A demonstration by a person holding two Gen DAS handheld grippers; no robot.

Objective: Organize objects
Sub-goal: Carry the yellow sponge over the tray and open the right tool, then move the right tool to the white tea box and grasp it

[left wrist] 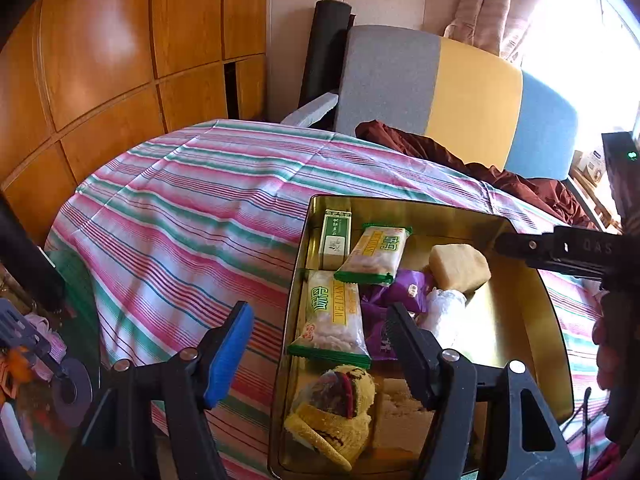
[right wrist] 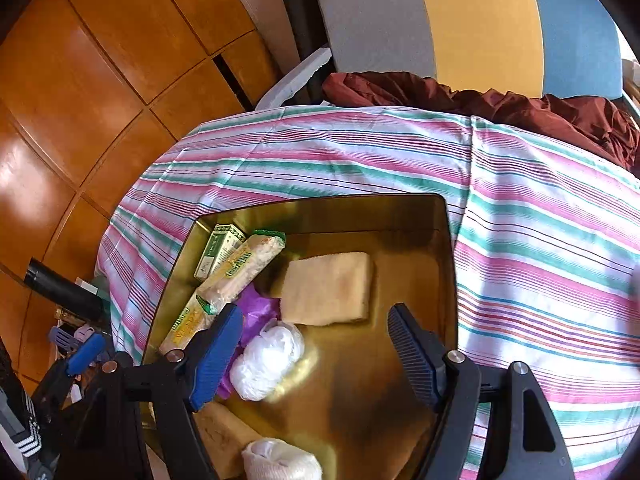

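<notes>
While both grippers hung over the gold tin, which lay on the striped cloth, neither held anything. Left gripper: jaws stood partly apart and empty, straddling the tin's left wall, with a green-edged snack packet just ahead between the fingers and a yellow cake in clear wrap close below them. Right gripper: jaws stood wide and empty, with a pale sponge cake lying free just ahead of the fingertips and a white wrapped ball beside the left finger (contact could not be judged). A purple wrapper and a green box lay farther ahead, to the left.
</notes>
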